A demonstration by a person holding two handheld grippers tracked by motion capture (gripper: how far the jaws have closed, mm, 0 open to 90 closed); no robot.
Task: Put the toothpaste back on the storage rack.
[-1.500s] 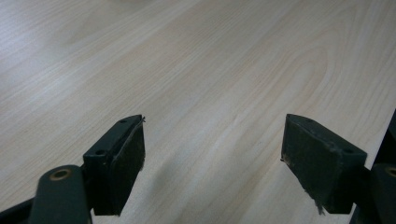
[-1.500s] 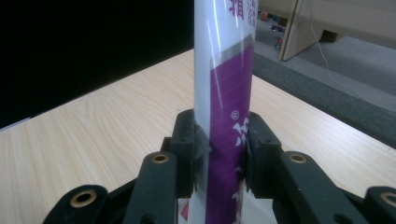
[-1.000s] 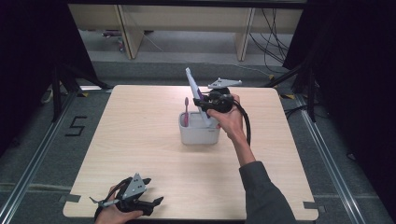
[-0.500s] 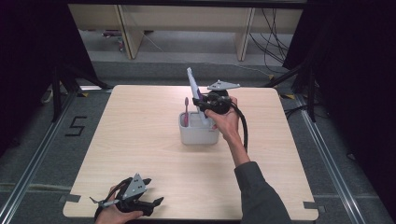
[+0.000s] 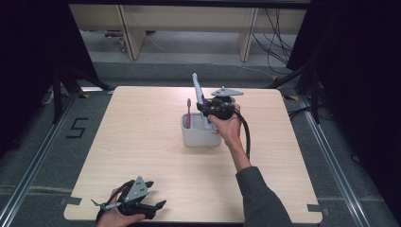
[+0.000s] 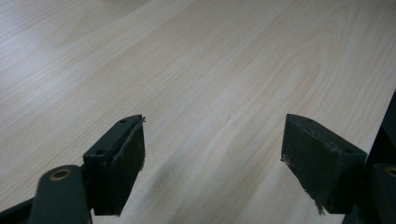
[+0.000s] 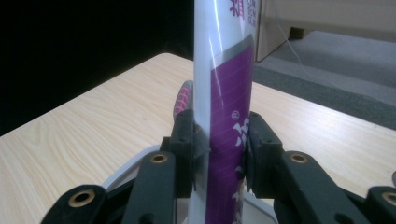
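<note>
While clamped between both pads of the right gripper (image 5: pixel 206 107), the purple-and-white tube (image 7: pixel 224 93) stands nearly upright with its lower end over the grey holder (image 5: pixel 201 137), mid-table toward the far side. A pink toothbrush (image 5: pixel 188 113) stands in the holder's left part, just left of the tube. At the near left edge, the left gripper (image 5: pixel 158 205) rests with jaws spread wide over bare table (image 6: pixel 210 70), holding nothing.

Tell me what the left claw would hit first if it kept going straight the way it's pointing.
Probably the wooden table. The left claw stands open with nothing between its pads, angled down at bare wood. In the high view it sits at the table's near edge, away from the white holder, though its exact tilt is hard to judge.
</note>
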